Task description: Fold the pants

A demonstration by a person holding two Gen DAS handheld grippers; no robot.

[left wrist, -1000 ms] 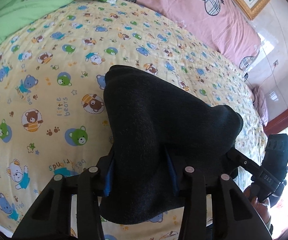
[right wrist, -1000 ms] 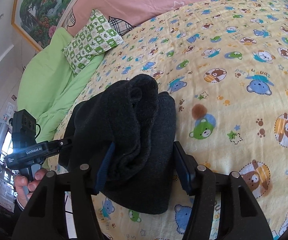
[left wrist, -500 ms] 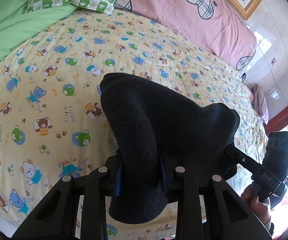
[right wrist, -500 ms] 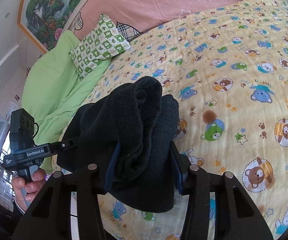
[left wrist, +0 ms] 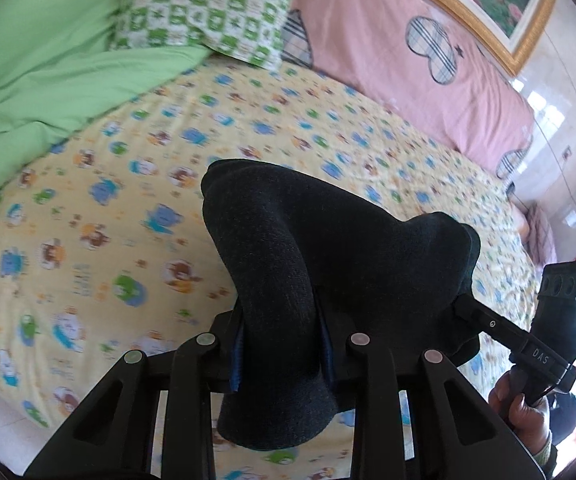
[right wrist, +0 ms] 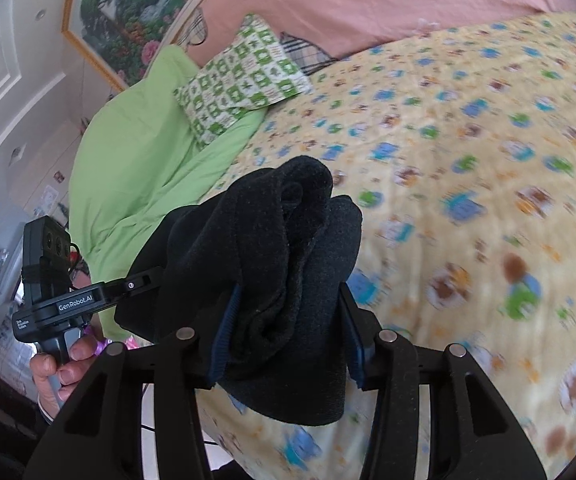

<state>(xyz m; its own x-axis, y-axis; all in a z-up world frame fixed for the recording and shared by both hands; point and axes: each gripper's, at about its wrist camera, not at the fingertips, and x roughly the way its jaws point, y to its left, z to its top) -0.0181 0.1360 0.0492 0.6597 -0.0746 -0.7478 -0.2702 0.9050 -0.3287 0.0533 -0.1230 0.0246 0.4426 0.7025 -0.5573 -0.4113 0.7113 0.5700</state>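
Observation:
The black pants [left wrist: 327, 240] hang as a thick folded bundle between my two grippers, lifted off the yellow bear-print bedsheet [left wrist: 88, 220]. My left gripper [left wrist: 282, 340] is shut on one end of the bundle, its blue pads pressed into the cloth. In the right wrist view the pants [right wrist: 280, 240] bunch in rolled layers, and my right gripper [right wrist: 288, 332] is shut on that end. Each view shows the other gripper held by a hand at the bundle's far side: the right gripper [left wrist: 487, 324] and the left gripper [right wrist: 128, 286].
A green duvet [left wrist: 48, 60] lies at the bed's far left, with a green checkered pillow [left wrist: 208, 8] beside it. A pink headboard cover [left wrist: 407, 60] runs along the back. The bedsheet [right wrist: 487, 160] stretches wide to the right. The bed's near edge lies below the grippers.
Both grippers pinched tighter on the pants, then rose with the bundle. The bed has dropped farther away and more of the pillows and headboard shows.

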